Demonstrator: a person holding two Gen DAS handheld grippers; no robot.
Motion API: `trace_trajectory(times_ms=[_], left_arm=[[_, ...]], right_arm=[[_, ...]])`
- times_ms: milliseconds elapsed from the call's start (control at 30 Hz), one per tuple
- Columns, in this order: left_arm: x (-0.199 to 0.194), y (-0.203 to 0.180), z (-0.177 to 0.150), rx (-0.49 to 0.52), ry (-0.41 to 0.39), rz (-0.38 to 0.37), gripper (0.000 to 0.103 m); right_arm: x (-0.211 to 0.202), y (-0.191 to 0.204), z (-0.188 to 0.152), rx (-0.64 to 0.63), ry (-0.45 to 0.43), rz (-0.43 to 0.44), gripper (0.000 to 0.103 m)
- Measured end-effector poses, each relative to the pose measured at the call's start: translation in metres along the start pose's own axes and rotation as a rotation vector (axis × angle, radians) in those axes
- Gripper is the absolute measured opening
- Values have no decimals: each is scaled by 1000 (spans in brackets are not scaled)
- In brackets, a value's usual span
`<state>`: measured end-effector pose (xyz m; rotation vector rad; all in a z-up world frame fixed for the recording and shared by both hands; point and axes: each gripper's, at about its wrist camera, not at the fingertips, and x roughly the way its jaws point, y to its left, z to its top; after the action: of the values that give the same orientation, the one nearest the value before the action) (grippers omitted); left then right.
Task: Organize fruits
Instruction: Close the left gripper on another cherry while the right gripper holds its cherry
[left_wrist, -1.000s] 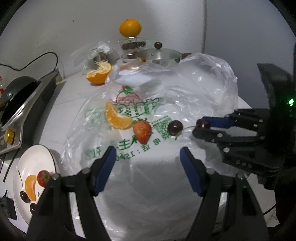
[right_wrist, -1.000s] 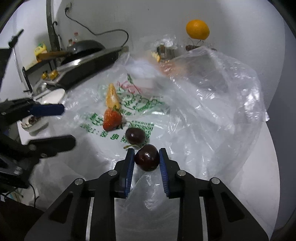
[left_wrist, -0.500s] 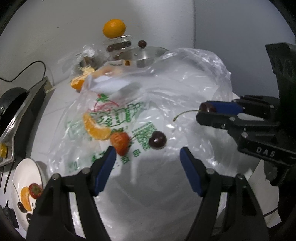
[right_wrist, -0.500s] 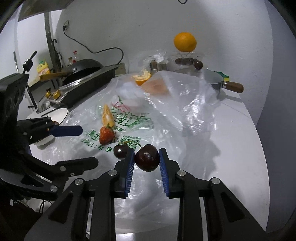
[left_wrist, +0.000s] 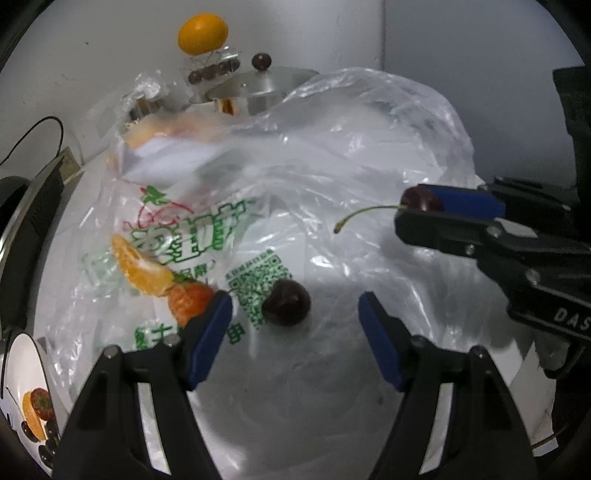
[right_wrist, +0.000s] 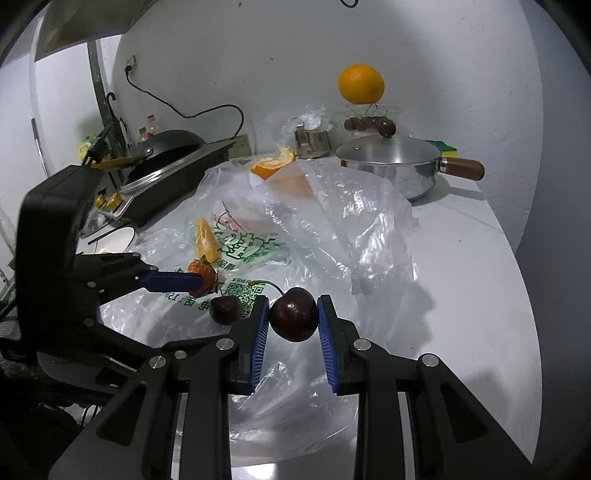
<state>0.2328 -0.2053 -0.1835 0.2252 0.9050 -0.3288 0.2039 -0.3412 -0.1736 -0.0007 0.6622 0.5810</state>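
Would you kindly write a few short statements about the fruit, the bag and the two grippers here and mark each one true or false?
1. The right gripper is shut on a cherry. True.
2. The left gripper is clamped on the strawberry. False: its jaws stand open and hold nothing; the strawberry lies beside its left finger.
3. A second cherry lies on the plastic bag. True.
4. The orange segment lies on the white plate. False: this segment lies on the bag next to the strawberry.
5. The steel pot has no lid. False: a lid with a dark knob covers it.
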Motion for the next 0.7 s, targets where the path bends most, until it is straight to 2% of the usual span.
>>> trace_trajectory(times_ms=[233, 267, 300, 467, 533, 700], left_arm=[[12, 4, 4, -21, 25, 3, 71], [14, 4, 5, -24, 27, 2, 69], [17, 5, 7, -27, 32, 3, 60], [22, 10, 11, -38, 32, 9, 48], [23, 11, 11, -39, 29, 2, 39], [18, 12, 11, -45, 11, -10, 33]], right_arm=[[5, -3, 0, -7, 3, 22, 28], [6, -3, 0, -8, 3, 23, 28], [6, -3, 1, -10, 3, 24, 28], [7, -3, 0, -12, 1, 23, 28], [7, -3, 1, -12, 2, 18, 28], [6, -1, 1, -14, 2, 5, 28]])
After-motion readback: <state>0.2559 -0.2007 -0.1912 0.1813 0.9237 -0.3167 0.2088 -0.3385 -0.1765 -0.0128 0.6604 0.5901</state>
